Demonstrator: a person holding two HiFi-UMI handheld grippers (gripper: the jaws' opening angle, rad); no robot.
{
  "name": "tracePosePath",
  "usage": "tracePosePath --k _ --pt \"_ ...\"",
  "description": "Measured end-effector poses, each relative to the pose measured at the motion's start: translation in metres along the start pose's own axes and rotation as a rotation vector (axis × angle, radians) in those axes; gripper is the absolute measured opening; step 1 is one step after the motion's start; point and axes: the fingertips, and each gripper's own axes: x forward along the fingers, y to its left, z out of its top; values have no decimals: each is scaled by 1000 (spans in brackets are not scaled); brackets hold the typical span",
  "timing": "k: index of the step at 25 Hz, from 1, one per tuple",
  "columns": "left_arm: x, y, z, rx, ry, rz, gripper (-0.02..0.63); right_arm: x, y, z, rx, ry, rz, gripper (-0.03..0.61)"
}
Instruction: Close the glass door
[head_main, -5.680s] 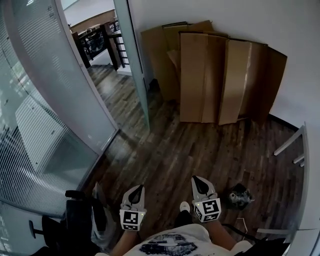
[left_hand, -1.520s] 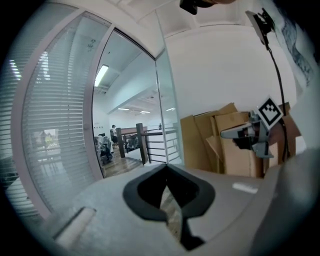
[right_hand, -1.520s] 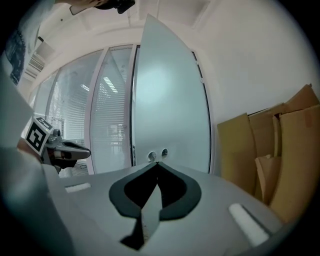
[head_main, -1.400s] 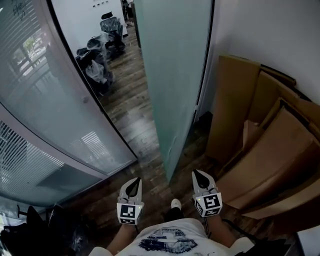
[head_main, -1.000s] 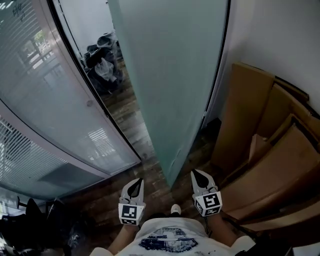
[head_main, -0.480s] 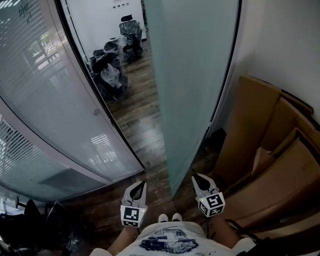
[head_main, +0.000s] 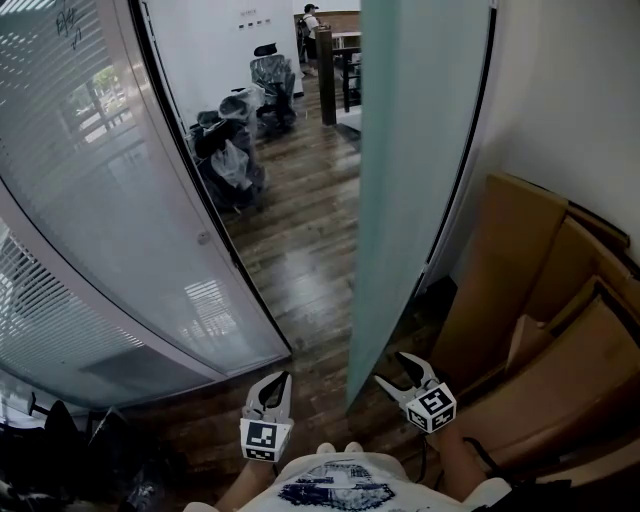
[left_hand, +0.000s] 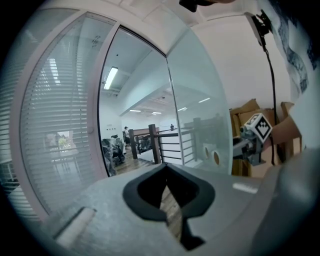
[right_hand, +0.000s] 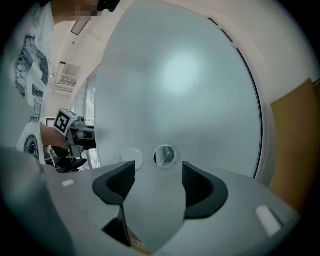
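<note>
The frosted glass door (head_main: 420, 180) stands swung open, its free edge (head_main: 352, 330) pointing toward me. It fills the right gripper view as a pale pane (right_hand: 190, 90) with a round hole (right_hand: 164, 155). My right gripper (head_main: 395, 370) hangs just right of the door's lower edge. Its jaws are opening and stand wide, close to the pane (right_hand: 159, 172). The door's edge runs by the left jaw, and no pad presses on the glass. My left gripper (head_main: 277, 376) is shut and empty, left of the door edge and facing the doorway (left_hand: 166, 167).
Flat cardboard sheets (head_main: 540, 300) lean on the wall right of the door. A curved glass partition with blinds (head_main: 100, 220) runs along the left. Wrapped office chairs (head_main: 230, 150) stand on the wooden floor beyond the doorway, with a railing (left_hand: 150, 145) farther off.
The right gripper's jaws were shut and now stand spread wide, and the gripper has sunk a little toward the door. Both grippers moved forward, and the door looms nearer.
</note>
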Motion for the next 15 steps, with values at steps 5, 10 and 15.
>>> tracePosePath --k 5,10,15 --pt "2 0 -1 -1 4 -2 2 17 2 2 -18 4 65 307" --pt "0 -1 -4 -5 9 3 2 32 5 1 -53 32 85 305" --pt "-7 7 -10 -25 19 25 2 44 5 4 -72 42 74 275"
